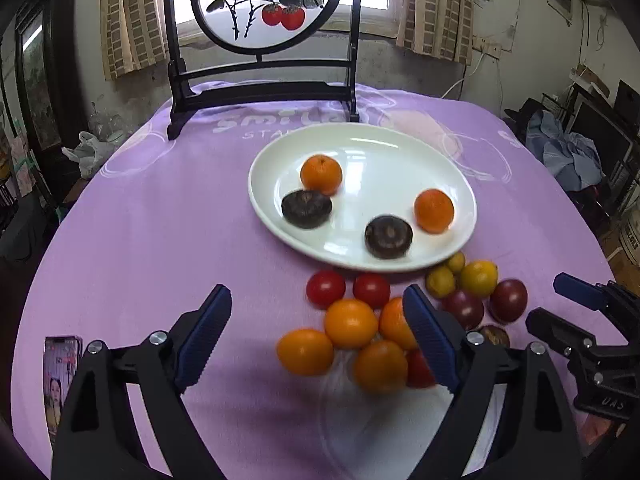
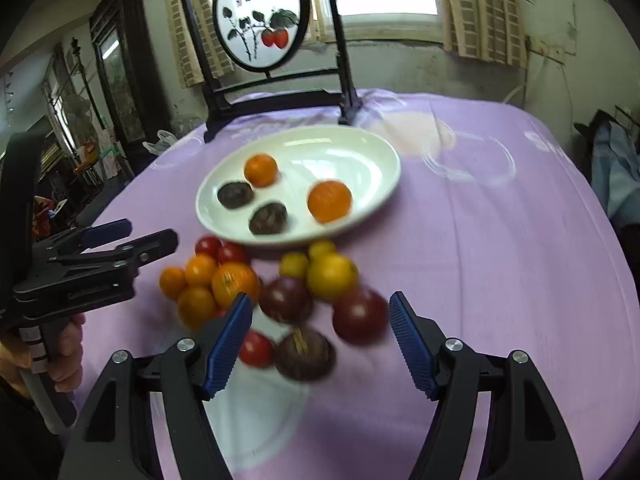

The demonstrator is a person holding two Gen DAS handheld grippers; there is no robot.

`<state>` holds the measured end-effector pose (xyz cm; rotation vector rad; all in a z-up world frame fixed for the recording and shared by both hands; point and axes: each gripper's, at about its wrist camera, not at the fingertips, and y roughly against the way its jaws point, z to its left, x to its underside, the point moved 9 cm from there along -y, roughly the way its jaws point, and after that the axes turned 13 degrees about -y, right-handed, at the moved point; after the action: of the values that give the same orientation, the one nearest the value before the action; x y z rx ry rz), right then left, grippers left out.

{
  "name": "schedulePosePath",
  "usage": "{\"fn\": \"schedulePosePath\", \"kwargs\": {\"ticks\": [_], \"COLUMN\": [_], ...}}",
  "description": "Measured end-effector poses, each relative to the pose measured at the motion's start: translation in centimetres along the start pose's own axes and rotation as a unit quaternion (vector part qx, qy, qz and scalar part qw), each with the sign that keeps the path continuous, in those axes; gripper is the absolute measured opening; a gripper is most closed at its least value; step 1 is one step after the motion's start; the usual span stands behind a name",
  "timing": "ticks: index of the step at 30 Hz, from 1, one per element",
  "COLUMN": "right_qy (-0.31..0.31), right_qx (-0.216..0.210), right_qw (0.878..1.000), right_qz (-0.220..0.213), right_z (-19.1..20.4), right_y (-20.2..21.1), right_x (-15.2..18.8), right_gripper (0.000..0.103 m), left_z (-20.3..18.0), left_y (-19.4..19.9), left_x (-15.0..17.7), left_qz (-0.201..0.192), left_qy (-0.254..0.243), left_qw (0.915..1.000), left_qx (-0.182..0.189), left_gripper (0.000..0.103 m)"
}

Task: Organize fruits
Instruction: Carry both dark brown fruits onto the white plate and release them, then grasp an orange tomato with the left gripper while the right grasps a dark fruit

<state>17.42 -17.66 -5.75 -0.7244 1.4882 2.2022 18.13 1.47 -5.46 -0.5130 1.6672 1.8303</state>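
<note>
A white oval plate [image 1: 360, 144] [image 2: 360, 152] on the purple cloth holds two oranges [image 1: 321, 174] [image 1: 434, 210] and two dark brown fruits [image 1: 306, 208] [image 1: 388, 237]. In front of it lies a pile of loose fruit: oranges [image 1: 350, 323] [image 2: 235, 283], red tomatoes [image 1: 325, 288], yellow fruits [image 1: 478, 278] [image 2: 331, 276] and dark purple fruits [image 1: 508, 300] [image 2: 360, 314]. My left gripper [image 1: 320, 328] is open above the oranges of the pile. My right gripper [image 2: 320, 332] is open above the dark purple fruits and a brown one [image 2: 304, 354].
A dark wooden stand with a round painted screen [image 1: 264, 4] stands on the far side of the table. A phone [image 1: 60, 380] lies at the near left edge. Purple cloth [image 1: 140, 220] covers the table. Clutter surrounds the table on both sides.
</note>
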Motion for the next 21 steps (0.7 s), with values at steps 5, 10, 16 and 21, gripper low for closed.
{"fn": "schedulePosePath", "kwargs": {"ticks": [5,10,16,21], "right_qy": [0.000,0.010,0.033,0.052], "right_qx": [0.015,0.024,0.039,0.054], "right_qw": [1.000,0.999,0.997,0.995], "right_qz": [0.021,0.033,0.049,0.065], "right_z": [-1.2,-1.0,-0.6,-0.2], "right_y": [0.3,0.1,-1.0,-2.6], "right_x": [3.4,5.2,6.0,6.0], "right_gripper": [0.072,0.072,0.072,0.072], "left_z": [-0.8,-1.1,-0.6,-0.6], "left_y": [0.6,0.5,-0.3,-0.6], "left_x": [4.1,6.9,8.2,8.1], "left_qz": [0.021,0.037,0.053,0.056], "left_qy": [-0.002,-0.004,0.006,0.008], "left_qw": [0.9997,0.9992,0.9983,0.9980], "left_qx": [0.013,0.016,0.023,0.030], "left_gripper": [0.086,0.087,0.087,0.087]}}
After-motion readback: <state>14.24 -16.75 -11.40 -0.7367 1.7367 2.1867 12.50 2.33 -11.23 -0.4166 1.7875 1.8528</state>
